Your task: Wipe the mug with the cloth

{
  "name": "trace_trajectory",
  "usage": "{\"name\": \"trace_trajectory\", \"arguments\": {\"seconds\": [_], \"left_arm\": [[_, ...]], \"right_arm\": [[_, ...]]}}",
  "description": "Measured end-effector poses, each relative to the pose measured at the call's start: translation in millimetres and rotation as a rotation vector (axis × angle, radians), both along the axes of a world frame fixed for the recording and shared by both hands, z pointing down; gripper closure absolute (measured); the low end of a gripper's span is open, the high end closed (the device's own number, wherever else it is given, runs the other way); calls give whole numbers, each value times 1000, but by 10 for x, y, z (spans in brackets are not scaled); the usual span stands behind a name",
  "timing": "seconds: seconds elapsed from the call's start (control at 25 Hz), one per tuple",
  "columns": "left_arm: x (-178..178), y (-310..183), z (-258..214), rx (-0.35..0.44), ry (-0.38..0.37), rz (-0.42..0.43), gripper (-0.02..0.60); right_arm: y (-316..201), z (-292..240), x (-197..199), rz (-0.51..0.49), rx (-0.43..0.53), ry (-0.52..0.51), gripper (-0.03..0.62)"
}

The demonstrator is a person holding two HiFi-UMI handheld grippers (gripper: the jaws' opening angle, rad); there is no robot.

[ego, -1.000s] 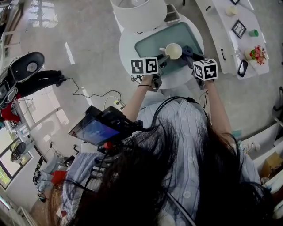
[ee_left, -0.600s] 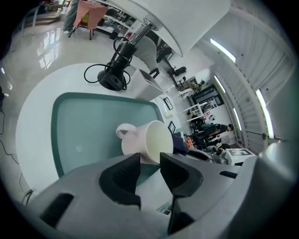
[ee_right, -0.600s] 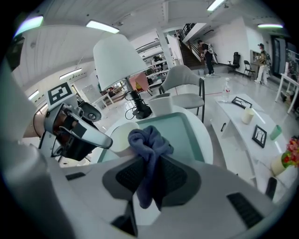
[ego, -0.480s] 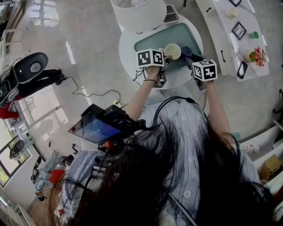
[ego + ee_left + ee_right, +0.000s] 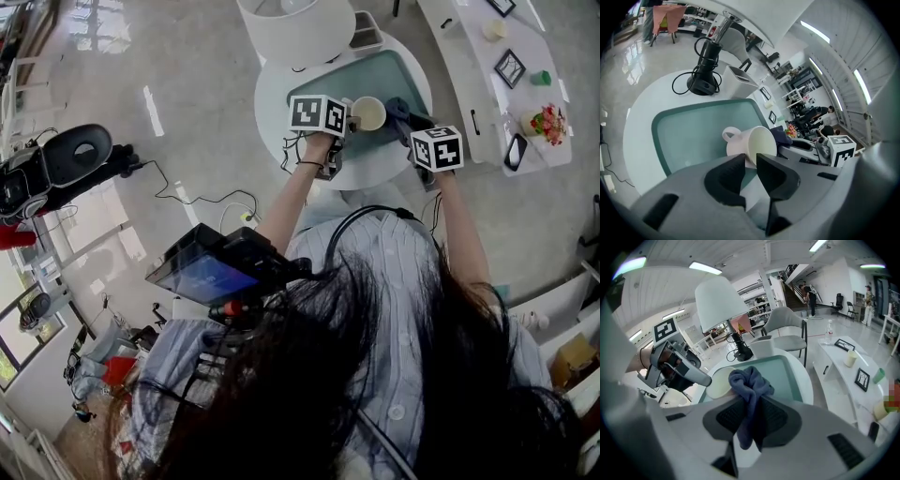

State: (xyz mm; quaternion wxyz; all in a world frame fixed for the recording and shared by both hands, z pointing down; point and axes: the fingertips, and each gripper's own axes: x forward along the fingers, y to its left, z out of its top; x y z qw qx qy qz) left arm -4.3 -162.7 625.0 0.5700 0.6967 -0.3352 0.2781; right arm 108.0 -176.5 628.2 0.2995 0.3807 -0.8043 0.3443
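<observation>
A cream mug rests on the teal mat of a round white table, its mouth turned toward my left gripper. In the left gripper view the mug has its handle at the left, and its lower rim sits between the jaws of my left gripper, which are closing; a small gap still shows. My right gripper is just right of the mug, shut on a bunched dark blue cloth. The cloth sticks up from the right gripper, beside the mug.
A white lamp shade hangs over the table's far side; its black base and cable sit behind the mat. A white box stands at the back. A long white shelf with frames and small items runs at the right.
My left gripper has moved right and forward to the mug, and its jaws now stand around the rim. The right gripper with the cloth has barely moved.
</observation>
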Motion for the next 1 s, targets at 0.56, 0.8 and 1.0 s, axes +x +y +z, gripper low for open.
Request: {"name": "trace_trajectory", "arguments": {"seconds": [0.56, 0.8, 1.0], "left_arm": [[-45, -158, 16, 51, -99, 335, 497], [-53, -216, 19, 84, -153, 595, 495], [-29, -258, -6, 164, -232, 801, 495]], "right_arm": [[36, 31, -92, -19, -7, -8, 487], [0, 27, -135, -35, -2, -5, 487], [-39, 17, -178, -52, 4, 0, 487]]}}
